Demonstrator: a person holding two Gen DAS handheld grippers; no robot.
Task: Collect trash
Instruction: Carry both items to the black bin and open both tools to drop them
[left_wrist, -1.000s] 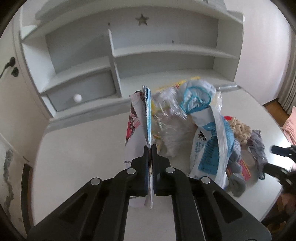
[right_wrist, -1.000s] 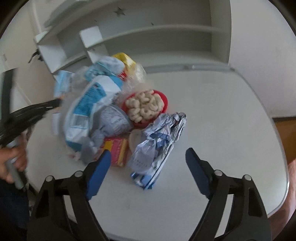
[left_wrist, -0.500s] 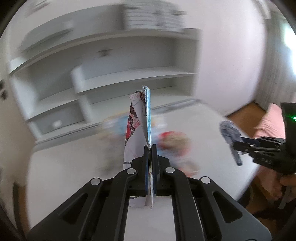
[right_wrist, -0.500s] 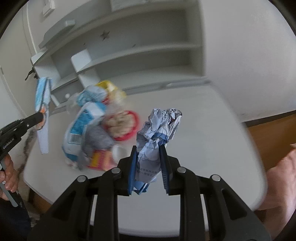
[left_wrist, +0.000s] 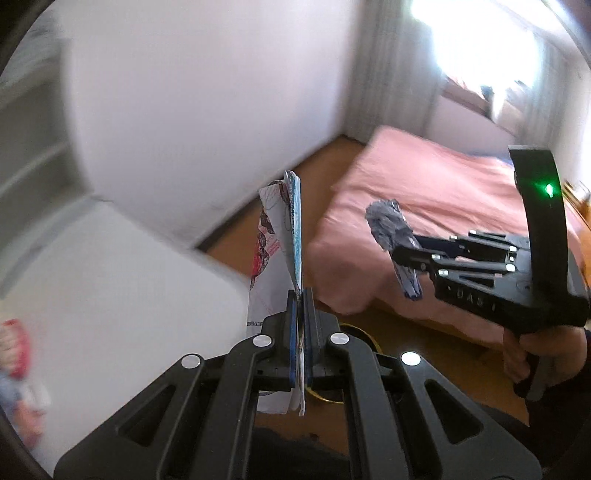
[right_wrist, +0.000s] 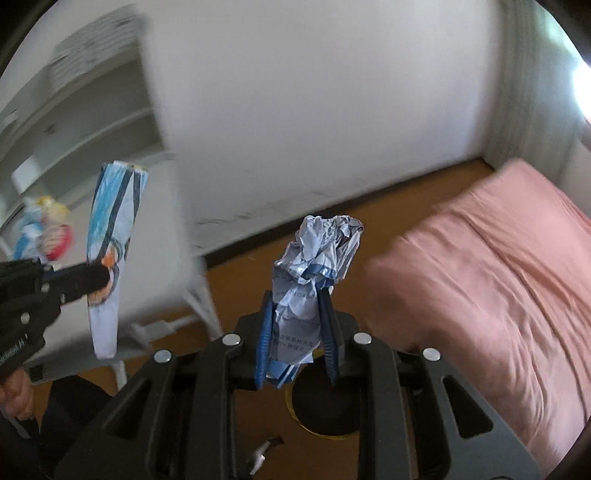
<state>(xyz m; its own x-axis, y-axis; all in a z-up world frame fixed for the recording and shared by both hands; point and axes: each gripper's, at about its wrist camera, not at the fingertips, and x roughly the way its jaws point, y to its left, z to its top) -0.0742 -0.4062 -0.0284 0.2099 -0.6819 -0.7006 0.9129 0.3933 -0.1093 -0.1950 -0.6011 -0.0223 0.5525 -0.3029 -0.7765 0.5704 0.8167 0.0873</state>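
**Both grippers loaded, carrying trash toward the bin**

The step in hand looks like the carry: each gripper has a piece of trash and both are off the table, over the wooden floor beside a bed with a pink cover (right_wrist: 491, 280).

In the left wrist view the left gripper (left_wrist: 300, 302) has its jaws pressed together on a flat printed wrapper (left_wrist: 280, 236), which stands upright from the pads at the centre of the frame, its lower edge hanging below them. In the right wrist view the right gripper (right_wrist: 295, 317) pinches a crumpled blue-and-white paper wrapper (right_wrist: 314, 266); the blue pads press its lower half from both sides and the crushed top sticks up above the fingertips, at mid-frame. The same gripper and its grey wad appear at the right of the left view, with the person's hand (left_wrist: 532, 354) on its handle.

A dark round opening with a gold rim, seemingly a trash bin (right_wrist: 325, 406), sits at the lower centre of the right view, just behind and below the held paper; the left view shows the same rim low in the frame behind the pads. The next move, as I judge it, calls for bringing each load over that opening and spreading the jaws. The flat wrapper may cling to a pad.

The white table (left_wrist: 122, 280) fills the lower left, and blurred leftover trash lies at its far left edge.
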